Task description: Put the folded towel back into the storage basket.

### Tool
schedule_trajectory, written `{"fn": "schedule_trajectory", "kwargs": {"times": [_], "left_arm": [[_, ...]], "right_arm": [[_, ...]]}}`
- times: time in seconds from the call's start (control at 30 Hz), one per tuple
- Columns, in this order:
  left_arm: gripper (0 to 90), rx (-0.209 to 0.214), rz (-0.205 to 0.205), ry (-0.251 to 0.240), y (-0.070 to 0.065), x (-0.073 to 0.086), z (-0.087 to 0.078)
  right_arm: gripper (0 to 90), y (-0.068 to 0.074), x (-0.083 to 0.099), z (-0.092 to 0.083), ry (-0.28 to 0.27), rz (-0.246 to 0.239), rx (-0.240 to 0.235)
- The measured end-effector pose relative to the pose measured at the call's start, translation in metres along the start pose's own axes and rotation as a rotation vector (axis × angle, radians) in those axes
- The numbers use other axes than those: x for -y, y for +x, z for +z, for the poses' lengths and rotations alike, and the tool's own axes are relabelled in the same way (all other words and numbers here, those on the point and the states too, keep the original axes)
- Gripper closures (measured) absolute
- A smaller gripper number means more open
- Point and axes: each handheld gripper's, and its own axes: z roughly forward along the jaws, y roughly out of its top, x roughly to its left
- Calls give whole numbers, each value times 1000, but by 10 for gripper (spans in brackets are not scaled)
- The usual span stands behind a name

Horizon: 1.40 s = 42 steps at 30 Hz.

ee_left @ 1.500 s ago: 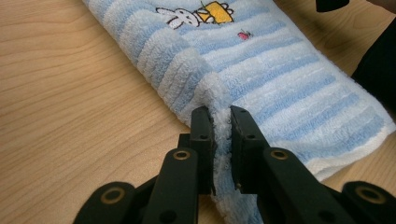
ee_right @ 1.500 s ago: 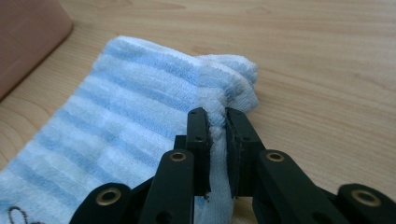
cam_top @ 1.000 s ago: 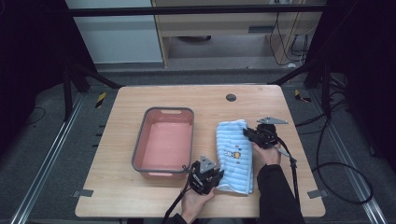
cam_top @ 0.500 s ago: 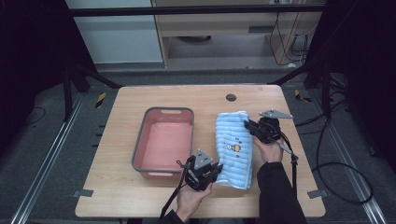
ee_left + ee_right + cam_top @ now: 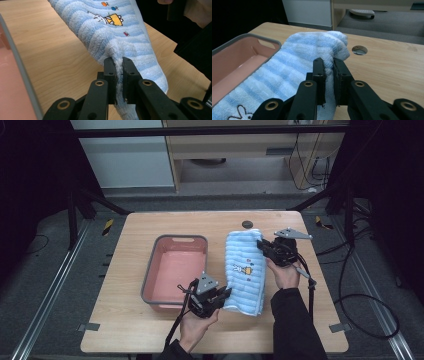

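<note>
A light-blue striped towel [image 5: 246, 270] with a small rabbit picture hangs stretched between my two grippers above the wooden table [image 5: 150, 227]. My left gripper [image 5: 224, 294] is shut on the towel's near left corner, and the left gripper view shows the towel [image 5: 120, 37] pinched between the pads at my left gripper [image 5: 119, 67]. My right gripper [image 5: 261, 245] is shut on the towel's far right edge; in the right gripper view the cloth [image 5: 294, 62] bunches between the pads of my right gripper [image 5: 329, 68]. A pink tub [image 5: 175, 270] with a grey rim lies left of the towel.
A round cable hole [image 5: 247, 224] sits in the table near its far edge, behind the towel. Cables trail from both grippers toward the table's near edge. Dark floor and metal frame rails surround the table.
Both grippers have risen with the towel, lifting it off the table. The left gripper has shifted a little toward the tub; the towel now hangs tauter between them.
</note>
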Motion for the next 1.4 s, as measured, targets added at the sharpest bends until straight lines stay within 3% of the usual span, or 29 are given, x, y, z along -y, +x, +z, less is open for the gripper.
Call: {"fn": "schedule_trajectory", "kwargs": {"times": [0.9,1.4], "left_arm": [[837,-63,14,-80,32,-26,-56],[837,-112,18,-95,51,-29,-82]], "right_arm": [[816,50,-56,12,-77,-44,-50],[816,77,-71,30,-101,-60,-84]]}}
